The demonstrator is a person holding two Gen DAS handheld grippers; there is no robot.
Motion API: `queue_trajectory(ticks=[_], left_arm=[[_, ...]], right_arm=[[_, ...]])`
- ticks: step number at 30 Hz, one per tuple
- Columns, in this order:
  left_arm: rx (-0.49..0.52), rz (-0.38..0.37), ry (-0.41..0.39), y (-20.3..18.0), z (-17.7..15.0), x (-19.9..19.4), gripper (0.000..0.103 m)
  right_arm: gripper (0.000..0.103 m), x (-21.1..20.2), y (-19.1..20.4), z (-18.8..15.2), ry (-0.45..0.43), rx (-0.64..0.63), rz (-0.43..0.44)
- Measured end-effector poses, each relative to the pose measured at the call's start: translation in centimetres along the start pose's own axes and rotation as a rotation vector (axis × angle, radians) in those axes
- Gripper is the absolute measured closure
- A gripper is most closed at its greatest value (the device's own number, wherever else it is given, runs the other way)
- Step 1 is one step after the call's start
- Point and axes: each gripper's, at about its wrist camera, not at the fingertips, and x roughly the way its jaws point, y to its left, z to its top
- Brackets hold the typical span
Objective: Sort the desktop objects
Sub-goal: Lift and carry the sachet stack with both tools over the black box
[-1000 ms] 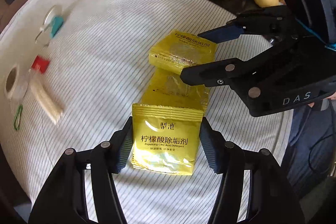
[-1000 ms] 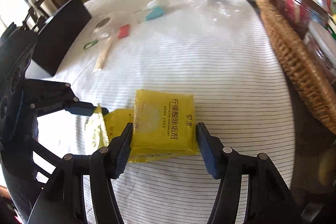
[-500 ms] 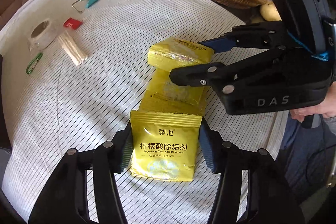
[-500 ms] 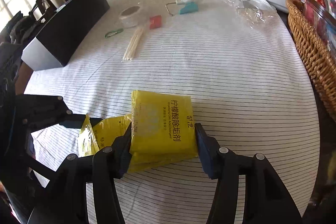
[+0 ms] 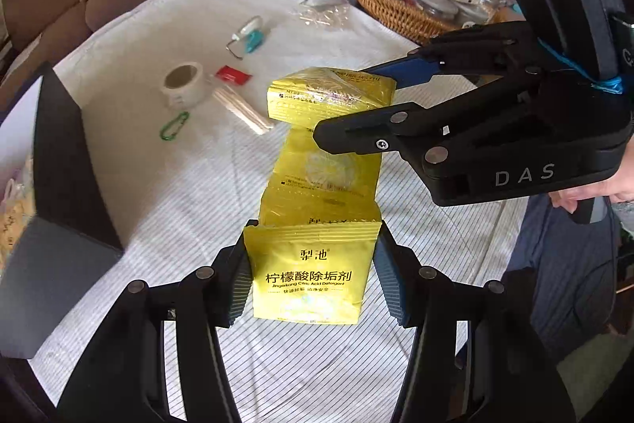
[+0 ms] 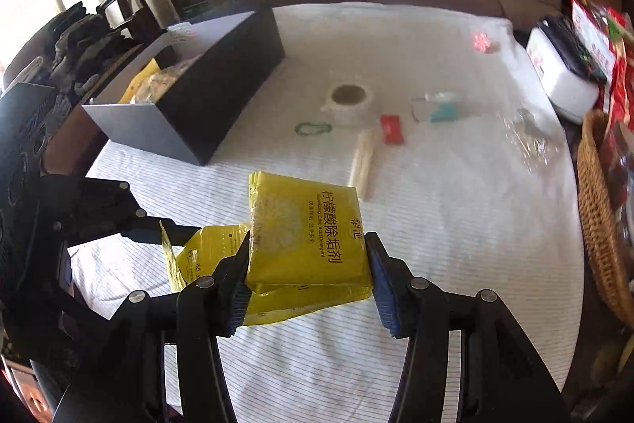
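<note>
A strip of joined yellow detergent sachets [image 5: 317,181] hangs in the air above the striped tablecloth [image 5: 166,193]. My left gripper [image 5: 313,264] is shut on the folded stack at the strip's near end. My right gripper [image 6: 309,260] is shut on the stack of sachets [image 6: 305,221] at the other end. In the left wrist view the right gripper [image 5: 352,106] comes in from the right. In the right wrist view the left gripper [image 6: 174,236] reaches in from the left, its fingertips partly hidden behind the sachets.
An open black box [image 6: 222,86] with packets inside stands at the table's left. Beyond the sachets lie a tape roll [image 6: 348,98], green carabiner [image 6: 313,128], red packet [image 6: 391,127], wooden sticks [image 6: 362,161] and teal clip [image 6: 442,111]. A wicker basket [image 6: 598,201] is at the right edge.
Both grippers have closed onto the ends of the sachet strip and risen together, lifting it off the cloth. The black box has come into view on the left.
</note>
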Motion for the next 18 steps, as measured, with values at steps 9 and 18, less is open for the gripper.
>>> queue_trajectory(ticks=[9, 18], left_arm=[[0.027, 0.125, -0.013, 10.3, -0.2, -10.7, 0.051], [0.019, 0.234, 0.145, 22.2, -1.4, -13.5, 0.051]], right_arm=[[0.049, 0.3, 9.5, 10.6, -0.079, -0.072, 0.093], [0.049, 7.2, 17.0, 19.2, -0.057, 0.048, 0.245]])
